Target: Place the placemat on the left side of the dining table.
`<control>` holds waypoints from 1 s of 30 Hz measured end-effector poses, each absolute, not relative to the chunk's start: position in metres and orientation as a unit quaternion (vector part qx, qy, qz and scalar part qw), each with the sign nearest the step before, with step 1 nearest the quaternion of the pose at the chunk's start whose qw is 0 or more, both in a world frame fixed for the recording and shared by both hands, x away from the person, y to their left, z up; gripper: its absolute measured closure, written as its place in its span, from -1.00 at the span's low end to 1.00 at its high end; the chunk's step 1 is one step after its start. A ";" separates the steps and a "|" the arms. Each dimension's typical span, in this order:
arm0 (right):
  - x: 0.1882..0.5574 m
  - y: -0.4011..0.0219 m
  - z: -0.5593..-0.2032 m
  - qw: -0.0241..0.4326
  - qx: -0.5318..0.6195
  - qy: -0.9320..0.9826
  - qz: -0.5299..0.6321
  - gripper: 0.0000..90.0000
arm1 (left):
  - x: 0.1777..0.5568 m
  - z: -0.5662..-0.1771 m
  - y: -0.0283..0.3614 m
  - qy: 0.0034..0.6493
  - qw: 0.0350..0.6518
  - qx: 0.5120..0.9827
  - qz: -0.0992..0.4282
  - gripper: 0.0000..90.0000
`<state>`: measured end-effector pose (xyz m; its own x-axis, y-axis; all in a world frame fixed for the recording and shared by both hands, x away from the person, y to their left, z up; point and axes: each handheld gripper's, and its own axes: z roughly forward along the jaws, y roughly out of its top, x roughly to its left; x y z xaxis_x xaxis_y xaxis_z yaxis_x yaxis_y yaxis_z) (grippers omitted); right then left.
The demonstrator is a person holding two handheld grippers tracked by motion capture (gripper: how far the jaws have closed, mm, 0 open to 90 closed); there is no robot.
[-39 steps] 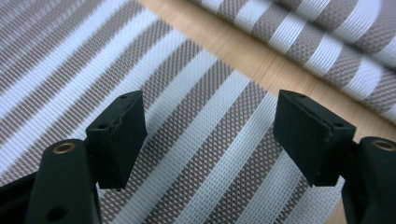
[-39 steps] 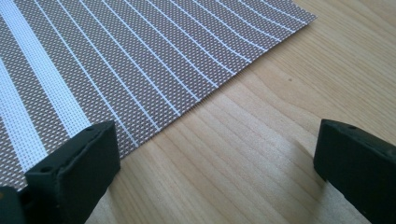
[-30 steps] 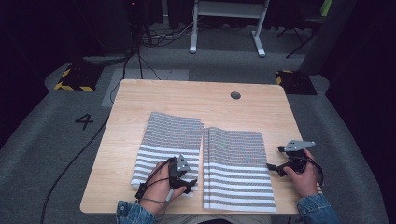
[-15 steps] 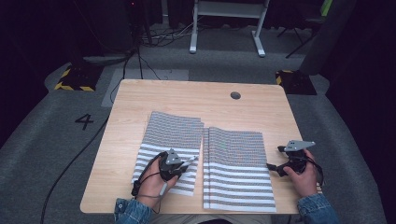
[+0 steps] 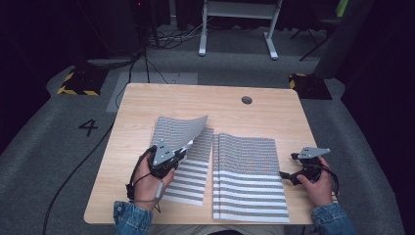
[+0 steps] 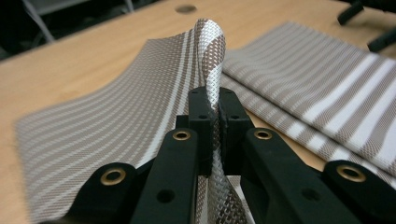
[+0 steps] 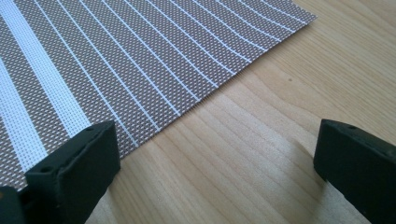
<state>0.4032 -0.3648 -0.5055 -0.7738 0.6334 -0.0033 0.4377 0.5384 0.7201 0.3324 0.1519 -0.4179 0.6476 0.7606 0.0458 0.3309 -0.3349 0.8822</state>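
left claw [image 6: 212, 116] pinching left mat [image 5: 181, 132] edge, bare table [image 5: 293, 117] beyond

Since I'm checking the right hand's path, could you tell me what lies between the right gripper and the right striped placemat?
Only bare wooden table: in the right gripper view, the open right gripper sits just off the right striped placemat.

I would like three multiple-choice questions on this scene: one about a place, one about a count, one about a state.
1. Where does the right gripper sit?
A. At the right mat's right edge
B. Over the table's round hole
C. On the left mat

2. How many striped mats lie on the table?
A. One
B. Two
C. Four

3. What is the left gripper doing?
A. Standing open over bare wood
B. Pinching the left mat's edge
C. Holding a cup

Answers: 1 A, its open jaws flank the right mat edge; 2 B, they lie side by side; 3 B, fabric is clamped between the jaws.
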 end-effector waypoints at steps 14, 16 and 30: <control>0.403 -0.365 -0.505 0.133 0.309 0.867 0.368 -0.99 | 0.320 -0.388 0.207 0.397 0.481 0.721 0.302 0.91; 0.403 -0.365 -0.505 0.133 0.309 0.867 0.368 -0.99 | 0.318 -0.386 0.214 0.408 0.482 0.708 0.316 0.91; 0.403 -0.365 -0.505 0.133 0.309 0.867 0.368 -0.99 | 0.300 -0.400 0.274 0.493 0.431 0.652 0.381 0.88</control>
<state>0.4032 -0.3648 -0.5055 -0.7739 0.6333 -0.0036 0.4374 0.5387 0.7201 0.3000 0.2736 -0.3996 0.2226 0.9722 0.0722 0.3142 -0.1416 0.9387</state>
